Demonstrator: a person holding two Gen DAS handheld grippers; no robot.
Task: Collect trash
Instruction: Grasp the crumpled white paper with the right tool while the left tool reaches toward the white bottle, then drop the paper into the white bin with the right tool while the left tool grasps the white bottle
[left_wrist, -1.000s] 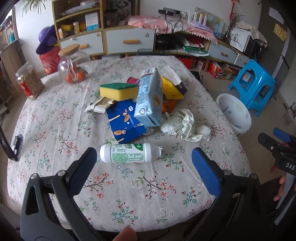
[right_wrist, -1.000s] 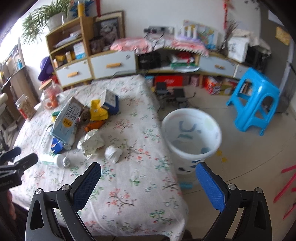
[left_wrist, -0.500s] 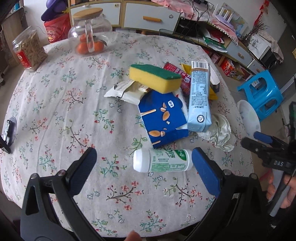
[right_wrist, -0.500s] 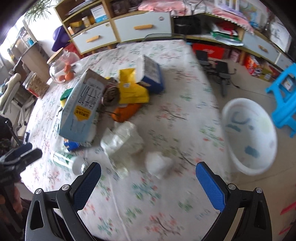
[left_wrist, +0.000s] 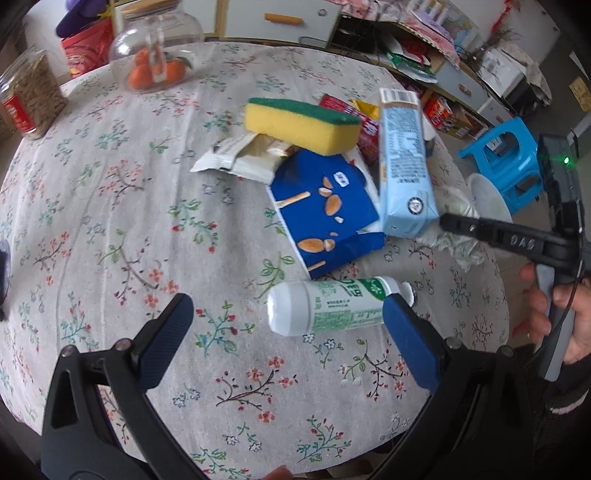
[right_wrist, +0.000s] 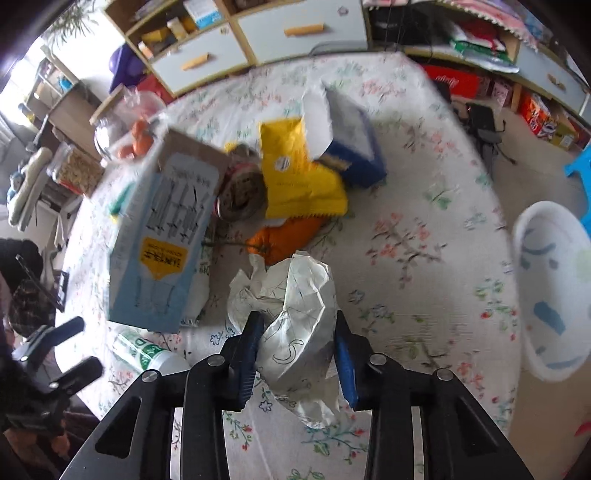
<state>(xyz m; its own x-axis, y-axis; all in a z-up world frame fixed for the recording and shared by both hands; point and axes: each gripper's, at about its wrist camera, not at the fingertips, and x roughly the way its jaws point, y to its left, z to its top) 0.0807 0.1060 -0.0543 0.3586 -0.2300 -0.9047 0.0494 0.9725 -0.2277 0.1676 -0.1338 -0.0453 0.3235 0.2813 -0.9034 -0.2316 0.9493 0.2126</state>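
A pile of trash lies on the floral table. My right gripper (right_wrist: 297, 356) is shut on a crumpled white paper (right_wrist: 295, 314) at the near edge of the pile. My left gripper (left_wrist: 284, 347) is open just above a white and green bottle (left_wrist: 332, 306) lying on its side; its right finger (left_wrist: 410, 343) touches the bottle's cap end. Behind the bottle lie a blue snack box (left_wrist: 328, 214), a light blue carton (left_wrist: 404, 166), a yellow-green sponge (left_wrist: 303, 125) and a white wrapper (left_wrist: 240, 157). The right wrist view also shows the carton (right_wrist: 162, 236), a yellow packet (right_wrist: 299, 173) and the bottle (right_wrist: 147, 354).
A white trash bin (right_wrist: 550, 291) stands on the floor right of the table, beside a blue stool (left_wrist: 506, 155). A glass jar with oranges (left_wrist: 155, 55) and a jar of snacks (left_wrist: 29, 96) stand at the far left. Drawers and shelves line the back wall.
My right gripper has moved down onto the pile and closed on the crumpled paper. My left gripper has moved closer to the bottle, still open.
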